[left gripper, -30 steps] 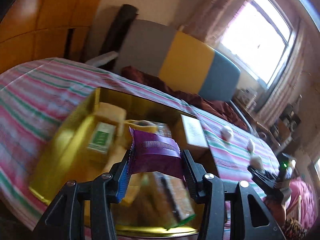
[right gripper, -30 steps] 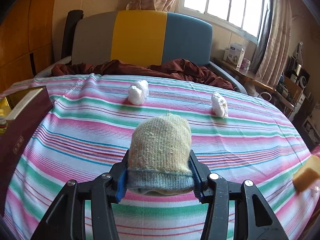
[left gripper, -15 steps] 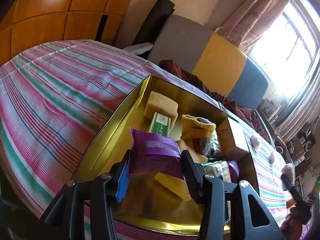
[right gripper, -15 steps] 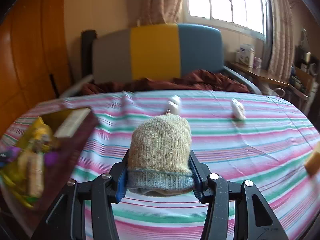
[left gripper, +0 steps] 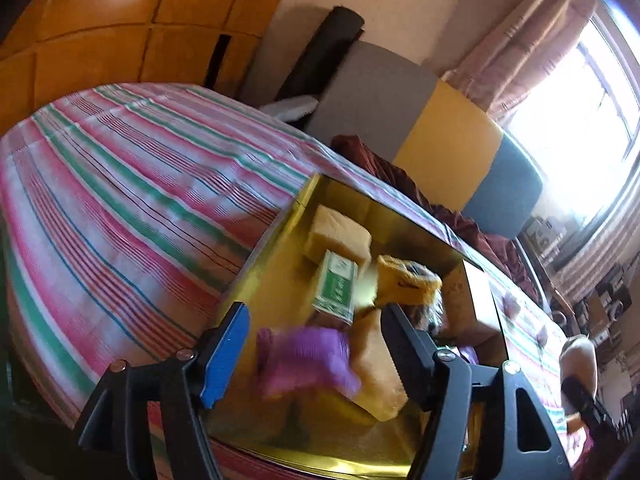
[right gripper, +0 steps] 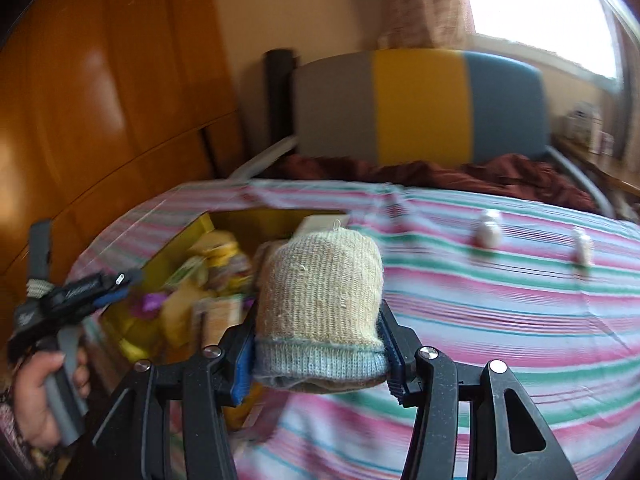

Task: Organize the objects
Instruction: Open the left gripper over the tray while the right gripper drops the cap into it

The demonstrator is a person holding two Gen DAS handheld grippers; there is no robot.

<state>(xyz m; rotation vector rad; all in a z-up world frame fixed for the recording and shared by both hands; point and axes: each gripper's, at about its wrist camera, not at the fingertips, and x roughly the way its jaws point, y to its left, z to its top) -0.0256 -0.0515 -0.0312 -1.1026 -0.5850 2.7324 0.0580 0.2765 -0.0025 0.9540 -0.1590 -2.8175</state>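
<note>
My left gripper [left gripper: 316, 312] hovers over the open gold box [left gripper: 272, 264], and its jaws are opening. A blurred purple packet [left gripper: 308, 360] lies between the fingers, clear of both pads, above the box floor. Inside the box are a tan block [left gripper: 340, 236], a green carton [left gripper: 336, 288], a yellow cloth item [left gripper: 404, 280] and a brown cardboard box [left gripper: 476, 300]. My right gripper [right gripper: 318, 320] is shut on a knitted beige sock [right gripper: 320, 280] with a pale blue cuff, held above the striped bedspread to the right of the gold box [right gripper: 200, 224].
The striped bedspread [right gripper: 500, 320] carries two white wads [right gripper: 488, 232] [right gripper: 582, 248] at the far right. A hand [right gripper: 36, 392] holds the left gripper [right gripper: 116, 284] at the box's left side. A grey, yellow and blue headboard [right gripper: 420, 108] and a wooden wardrobe [right gripper: 100, 100] stand behind.
The left jaws have spread apart and let go of the purple packet, which has dropped towards the box. The right gripper has swung left with the sock, bringing the gold box into view.
</note>
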